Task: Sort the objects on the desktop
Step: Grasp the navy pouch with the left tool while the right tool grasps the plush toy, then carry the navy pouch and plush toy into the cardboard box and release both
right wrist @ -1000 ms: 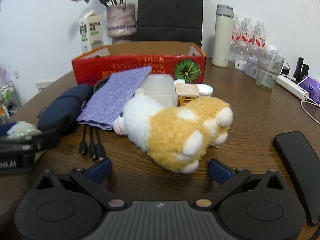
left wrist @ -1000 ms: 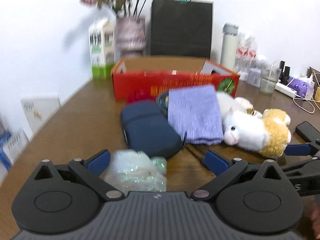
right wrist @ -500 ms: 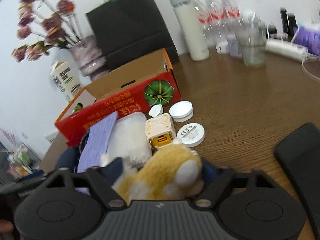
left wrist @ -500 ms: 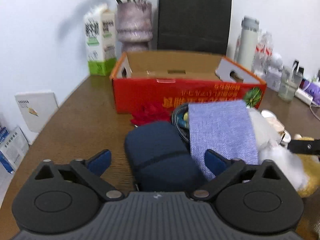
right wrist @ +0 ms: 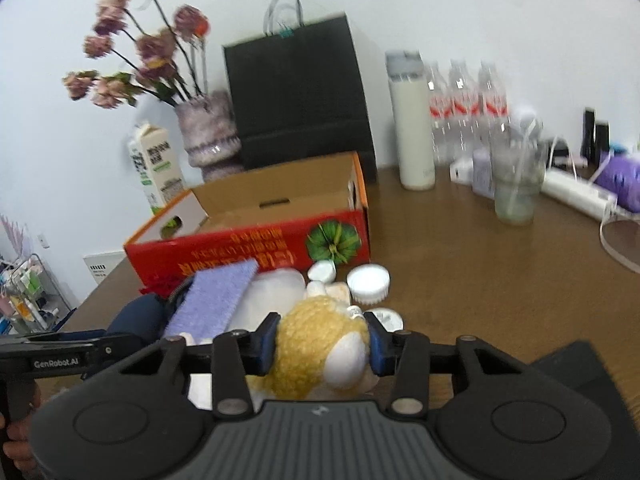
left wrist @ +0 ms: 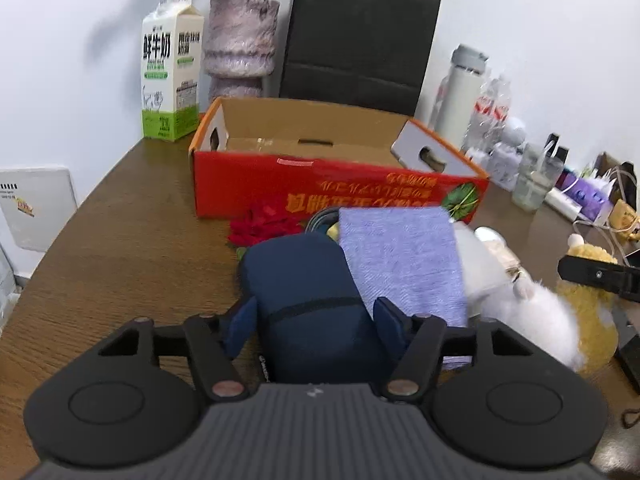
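**Both grippers just clamped onto something at once**

Big change from a second ago: back then both claws were wide open and hovering short of the pile. Now the left gripper (left wrist: 314, 322) has its blue pads pressed against the sides of the dark navy zippered fabric pouch (left wrist: 308, 292), and the right gripper (right wrist: 322, 344) is squeezed around the yellow-and-white fluffy plush toy (right wrist: 320, 344). So both are closed on a load, not empty.

The small crinkly plastic thing that sat by the left claw a second ago is out of view now.

The pouch looks like it's on the brown wooden table (left wrist: 120, 248), with the folded lavender woven cloth (left wrist: 400, 256) overlapping its right edge. I can't tell if the plush is lifted yet.

The open red cardboard box with a pumpkin print (left wrist: 340, 188) sits just behind the pile and looks nearly empty, so my guess is that's the drop spot. Watch that cloth, it may drag along when the pouch comes up.
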Tool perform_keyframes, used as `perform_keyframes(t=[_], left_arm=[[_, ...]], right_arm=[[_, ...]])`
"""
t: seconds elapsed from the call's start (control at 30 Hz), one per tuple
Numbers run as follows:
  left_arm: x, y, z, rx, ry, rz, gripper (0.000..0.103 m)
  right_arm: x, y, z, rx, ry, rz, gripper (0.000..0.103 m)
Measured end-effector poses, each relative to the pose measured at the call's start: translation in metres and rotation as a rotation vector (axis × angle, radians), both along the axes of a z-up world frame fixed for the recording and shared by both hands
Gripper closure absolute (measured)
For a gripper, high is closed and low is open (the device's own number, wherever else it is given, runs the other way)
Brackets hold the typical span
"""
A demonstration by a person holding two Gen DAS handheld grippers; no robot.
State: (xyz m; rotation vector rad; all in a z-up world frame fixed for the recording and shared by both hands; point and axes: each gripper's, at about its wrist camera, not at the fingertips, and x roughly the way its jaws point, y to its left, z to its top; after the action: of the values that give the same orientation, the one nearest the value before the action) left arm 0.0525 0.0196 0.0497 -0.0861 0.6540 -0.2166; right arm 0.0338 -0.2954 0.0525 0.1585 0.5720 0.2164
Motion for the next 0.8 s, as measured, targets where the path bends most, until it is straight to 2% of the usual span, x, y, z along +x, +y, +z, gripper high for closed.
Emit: perform_keyframes(t=[0.03,0.07,0.13,0.2,0.23,0.27,0.3,0.37,0.4,0.47,0.5,0.57,0.63,0.67,0.7,0.73,0.8], left_arm=[[-0.004,-0.001,0.005,0.012,-0.028,0.022,0.093],[-0.006,0.0,0.011,0.023,-0.049,0.035,0.1],[-0.005,0.006,0.023,-0.025,-0.072,0.019,0.1],[0.006,0.006,0.023,-0.017,-0.018,-0.014,0.098],[0.012,0.004,0.021,0.0,0.022,-0.001,0.086],[0.014,0.002,0.02,0.011,0.04,0.011,0.067],[0.016,-0.004,0.019,0.03,0.047,0.011,0.009],[0.02,-0.02,0.013,0.094,0.019,-0.074,0.005],[0.022,-0.027,0.009,0.138,0.038,-0.072,0.006],[0.024,-0.04,0.001,0.201,0.041,-0.095,0.013],[0.028,-0.043,-0.003,0.203,0.056,-0.113,0.042],[0.028,-0.042,-0.005,0.185,0.059,-0.093,0.044],[0.018,-0.041,0.003,0.174,-0.001,-0.12,0.076],[0.015,-0.04,0.009,0.167,-0.009,-0.103,0.078],[0.013,-0.035,0.017,0.132,-0.024,-0.097,0.088],[0.012,-0.031,0.027,0.087,-0.052,-0.1,0.102],[0.011,-0.022,0.048,0.042,-0.101,-0.085,0.102]], right_arm=[[-0.002,0.0,0.005,0.003,-0.015,0.005,0.061],[-0.006,-0.001,0.012,0.007,-0.035,0.014,0.061],[-0.01,-0.002,0.023,0.013,-0.065,0.025,0.061],[-0.011,-0.001,0.031,0.009,-0.088,0.035,0.061],[-0.008,-0.002,0.032,0.003,-0.087,0.028,0.061],[-0.008,-0.002,0.031,-0.004,-0.084,0.02,0.061],[-0.006,-0.003,0.029,-0.006,-0.076,0.011,0.061],[-0.006,-0.007,0.024,0.016,-0.061,0.003,0.06],[-0.005,-0.008,0.021,0.033,-0.049,0.007,0.06],[-0.006,-0.007,0.014,0.04,-0.032,0.022,0.06],[-0.007,-0.005,0.011,0.035,-0.023,0.031,0.06],[-0.006,-0.002,0.006,0.036,-0.007,0.044,0.06],[-0.007,-0.001,0.005,0.041,-0.004,0.054,0.06],[-0.008,-0.002,0.007,0.043,-0.008,0.059,0.061],[-0.008,-0.003,0.011,0.044,-0.016,0.063,0.061],[-0.009,-0.003,0.017,0.046,-0.033,0.064,0.061],[-0.01,-0.004,0.033,0.05,-0.086,0.068,0.061]])
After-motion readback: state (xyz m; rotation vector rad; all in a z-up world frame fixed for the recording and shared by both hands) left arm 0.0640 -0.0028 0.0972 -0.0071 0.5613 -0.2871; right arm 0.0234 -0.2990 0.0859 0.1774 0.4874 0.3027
